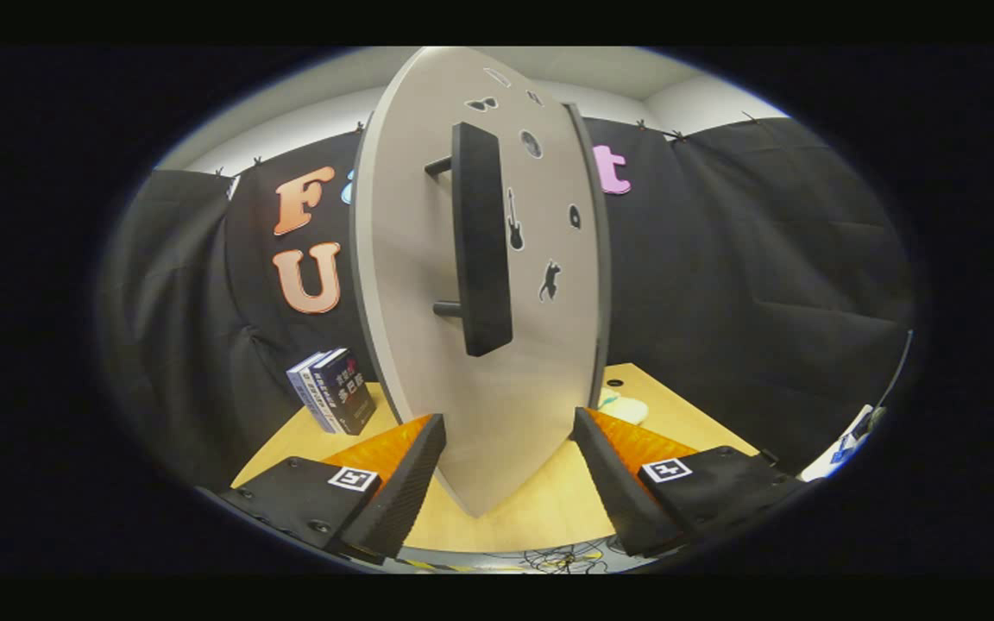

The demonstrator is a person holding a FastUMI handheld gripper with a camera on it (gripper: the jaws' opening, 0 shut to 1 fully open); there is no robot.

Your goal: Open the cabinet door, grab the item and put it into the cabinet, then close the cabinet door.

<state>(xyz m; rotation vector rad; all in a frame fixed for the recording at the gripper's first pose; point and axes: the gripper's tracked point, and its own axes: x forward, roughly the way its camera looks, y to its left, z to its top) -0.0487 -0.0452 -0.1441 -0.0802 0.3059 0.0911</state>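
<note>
- The pale grey cabinet door with small black animal and guitar stickers (pixel 411 259) stands swung out toward the camera, its lower edge reaching down between the two fingers.
- Its long black bar handle on two short posts (pixel 481 241) sits above and just ahead of the fingers, untouched.
- The gripper (pixel 507 429) is spread wide, one finger on each side of the door's lower edge; neither finger presses on the panel as far as I can tell, and it holds nothing.
- A pair of dark blue books standing upright (pixel 333 390) rests on the light wooden tabletop (pixel 514 509), beyond the left finger and behind the door's edge; these are probably the item to load, though I cannot be sure.
- The cabinet's inside is hidden behind the door, so I cannot tell how far the opening is clear.
- Risk: the door appears only partly swung, so turning toward the books may knock it with a finger and push it back toward closed.
- Risk: the books stand on end close to the door's sweep; opening it wider could tip them over.
- Risk: two books side by side may slide apart if pinched off-centre.
- A pale object (pixel 626 405) lies on the tabletop beyond the right finger, and a stray swing could snag it.
</note>
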